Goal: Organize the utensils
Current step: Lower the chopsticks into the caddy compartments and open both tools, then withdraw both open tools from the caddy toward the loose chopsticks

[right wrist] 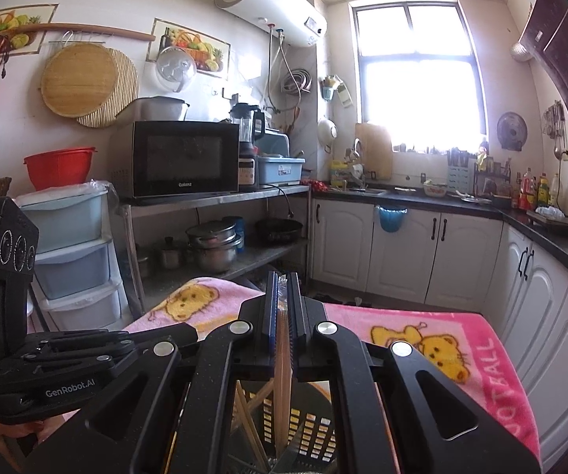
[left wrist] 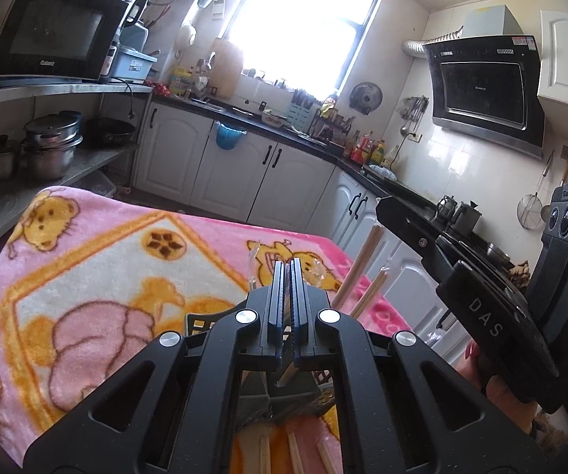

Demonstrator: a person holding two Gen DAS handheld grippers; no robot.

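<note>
My left gripper is shut on a wrapped pair of chopsticks whose lower end shows below the jaws, over a black slotted utensil holder. More wooden chopsticks stand in the holder to the right of the gripper. My right gripper is shut on a plastic-wrapped pair of chopsticks, held upright over the black holder, where other chopsticks lean. Loose chopsticks lie on the blanket below the left gripper.
A pink bear-print blanket covers the table. The other gripper's body is close on the right. A metal shelf with a microwave and pots stands at left. White cabinets and a dark counter run behind.
</note>
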